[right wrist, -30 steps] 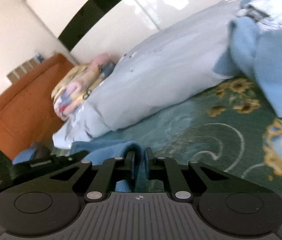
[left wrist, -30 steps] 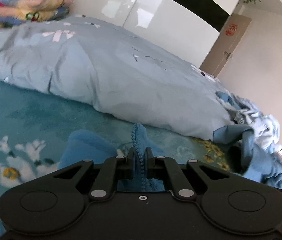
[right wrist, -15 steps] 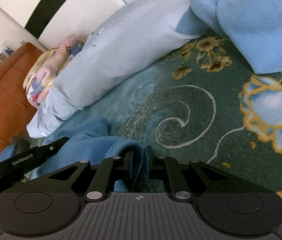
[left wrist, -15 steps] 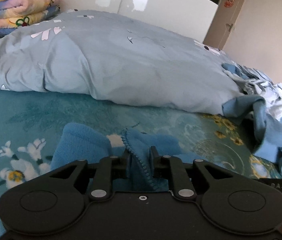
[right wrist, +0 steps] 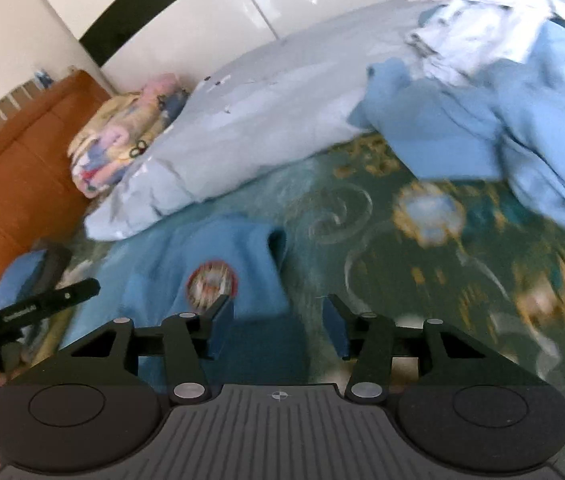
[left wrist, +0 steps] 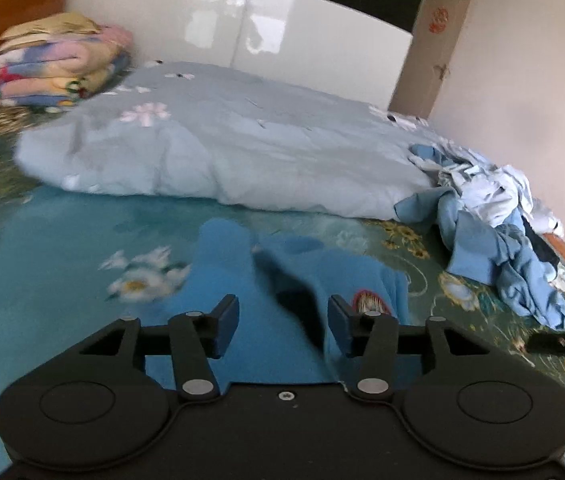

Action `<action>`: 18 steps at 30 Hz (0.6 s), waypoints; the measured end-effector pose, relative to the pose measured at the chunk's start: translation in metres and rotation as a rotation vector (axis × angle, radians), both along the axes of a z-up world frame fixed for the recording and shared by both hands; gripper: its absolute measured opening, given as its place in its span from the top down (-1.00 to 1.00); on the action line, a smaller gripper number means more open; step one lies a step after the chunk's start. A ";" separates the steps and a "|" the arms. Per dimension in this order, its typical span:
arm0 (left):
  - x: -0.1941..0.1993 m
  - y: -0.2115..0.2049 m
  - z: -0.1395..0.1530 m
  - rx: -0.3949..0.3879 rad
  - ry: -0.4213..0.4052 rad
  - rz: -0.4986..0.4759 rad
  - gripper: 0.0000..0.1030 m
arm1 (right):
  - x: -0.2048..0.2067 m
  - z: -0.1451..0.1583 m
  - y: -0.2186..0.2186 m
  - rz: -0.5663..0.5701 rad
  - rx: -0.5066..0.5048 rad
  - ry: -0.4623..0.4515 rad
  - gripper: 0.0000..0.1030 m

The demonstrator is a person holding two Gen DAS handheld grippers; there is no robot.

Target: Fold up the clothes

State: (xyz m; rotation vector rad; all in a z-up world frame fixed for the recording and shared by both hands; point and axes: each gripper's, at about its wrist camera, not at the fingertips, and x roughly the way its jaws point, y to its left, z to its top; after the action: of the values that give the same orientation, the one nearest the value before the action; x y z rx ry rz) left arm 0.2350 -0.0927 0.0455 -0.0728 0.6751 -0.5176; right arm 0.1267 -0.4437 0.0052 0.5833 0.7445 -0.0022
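On a floral bed (left wrist: 42, 264): blue garment (left wrist: 242, 320), apparently folded, lower centre. Left claw (left wrist: 282, 326) and right claw (right wrist: 278, 326) both opening, released, grasping nothing.

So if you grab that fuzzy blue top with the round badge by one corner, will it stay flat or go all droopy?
Probably droopy: the blue top already lies in soft rumpled folds on the bedspread. It looks like thick fleece, so likely light and not slippery. The round badge may stay a little stiffer.
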 end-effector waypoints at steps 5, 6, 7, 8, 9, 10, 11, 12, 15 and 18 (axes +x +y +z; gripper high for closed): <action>-0.070 0.062 -0.015 0.026 0.022 0.082 -0.09 | -0.094 -0.007 0.011 -0.042 -0.020 0.075 0.09; -0.082 0.073 -0.018 0.030 0.028 0.102 -0.08 | -0.109 -0.008 0.013 -0.058 -0.018 0.085 0.09; -0.093 0.083 -0.021 0.033 0.035 0.121 -0.08 | -0.127 -0.009 0.014 -0.078 -0.012 0.094 0.09; -0.103 0.092 -0.024 0.033 0.043 0.128 -0.08 | -0.143 -0.011 0.016 -0.095 -0.005 0.103 0.09; -0.115 0.101 -0.027 0.043 0.049 0.133 -0.09 | -0.154 -0.015 0.019 -0.107 0.007 0.111 0.08; -0.127 0.108 -0.030 0.058 0.050 0.138 -0.09 | -0.166 -0.019 0.021 -0.119 0.019 0.119 0.08; -0.136 0.115 -0.033 0.071 0.050 0.141 -0.09 | -0.177 -0.023 0.024 -0.130 0.030 0.128 0.08; -0.146 0.122 -0.036 0.079 0.051 0.145 -0.09 | -0.183 -0.028 0.027 -0.139 0.034 0.139 0.08; -0.174 0.137 -0.043 0.117 0.052 0.148 -0.10 | -0.191 -0.037 0.036 -0.152 0.022 0.160 0.08; -0.197 0.151 -0.044 0.125 0.068 0.152 -0.12 | -0.186 -0.039 0.045 -0.138 -0.024 0.160 0.08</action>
State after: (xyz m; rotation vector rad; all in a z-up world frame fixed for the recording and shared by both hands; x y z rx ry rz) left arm 0.0379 0.0581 0.0013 -0.0235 0.7604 -0.3272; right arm -0.0589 -0.3991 -0.0333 0.6155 0.8567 -0.1865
